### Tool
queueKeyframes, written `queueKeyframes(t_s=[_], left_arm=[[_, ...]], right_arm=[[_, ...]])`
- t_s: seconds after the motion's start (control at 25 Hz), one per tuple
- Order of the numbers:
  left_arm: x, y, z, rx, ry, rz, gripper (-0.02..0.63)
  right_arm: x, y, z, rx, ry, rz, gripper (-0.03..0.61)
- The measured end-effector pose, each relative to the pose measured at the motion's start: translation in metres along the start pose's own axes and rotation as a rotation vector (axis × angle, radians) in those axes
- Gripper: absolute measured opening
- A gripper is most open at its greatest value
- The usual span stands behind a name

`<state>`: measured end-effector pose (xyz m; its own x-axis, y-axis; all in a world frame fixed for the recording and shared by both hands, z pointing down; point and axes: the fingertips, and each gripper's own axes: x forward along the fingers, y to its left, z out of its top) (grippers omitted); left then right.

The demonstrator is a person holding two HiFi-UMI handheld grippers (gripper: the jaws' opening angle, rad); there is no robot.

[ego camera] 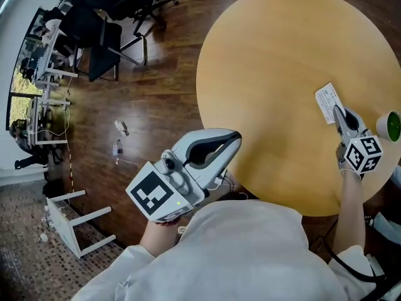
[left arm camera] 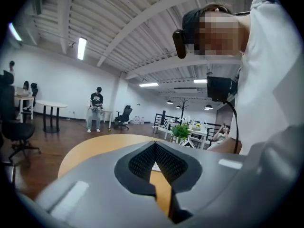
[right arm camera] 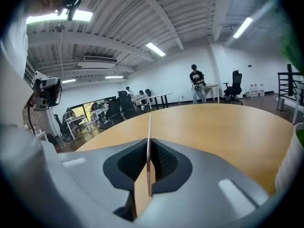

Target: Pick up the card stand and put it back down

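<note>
The card stand is a thin white card with print, at the right side of the round wooden table. My right gripper is shut on its near edge. In the right gripper view the card stand shows edge-on as a thin upright sheet pinched between the dark pads; whether it touches the table I cannot tell. My left gripper hangs off the table's near left edge, jaws together with nothing between them. In the left gripper view its fingertips meet over the tabletop.
A white pot with a green plant stands at the table's right edge, close to my right gripper. On the dark wood floor to the left are office chairs, a white rack and small litter. A person stands far off.
</note>
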<state>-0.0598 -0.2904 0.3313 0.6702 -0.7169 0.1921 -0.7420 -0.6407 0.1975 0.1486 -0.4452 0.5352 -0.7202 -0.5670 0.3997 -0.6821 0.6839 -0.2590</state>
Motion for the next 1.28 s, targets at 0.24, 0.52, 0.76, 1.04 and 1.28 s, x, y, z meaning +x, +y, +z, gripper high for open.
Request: queueKeyframes(t_s=[0.24,0.52,0.76,1.04,1.28], left_arm=[[0.022,0.033,-0.033,-0.072,0.035,0.004,0.002],[0.028,0.068,-0.069,-0.167,0.064,0.022,0.002],[0.020,0.085,-0.069,-0.190,0.040,0.026,0.002],[0.004,0.070,-0.067,-0.131,0.007,-0.021,0.002],[-0.022,0.032,-0.061,-0.088,-0.047,-0.119,0.002]], right_arm=[[0.052,-0.032,0.000,-0.010,0.015,0.014,0.020],[0.087,-0.042,-0.020,-0.001,0.031,-0.021,0.159],[0.072,-0.039,-0.028,0.046,0.036,-0.089,0.263],[-0.011,-0.011,-0.035,0.105,-0.062,-0.217,0.267],[-0.077,0.086,-0.006,0.051,-0.155,-0.183,0.253]])
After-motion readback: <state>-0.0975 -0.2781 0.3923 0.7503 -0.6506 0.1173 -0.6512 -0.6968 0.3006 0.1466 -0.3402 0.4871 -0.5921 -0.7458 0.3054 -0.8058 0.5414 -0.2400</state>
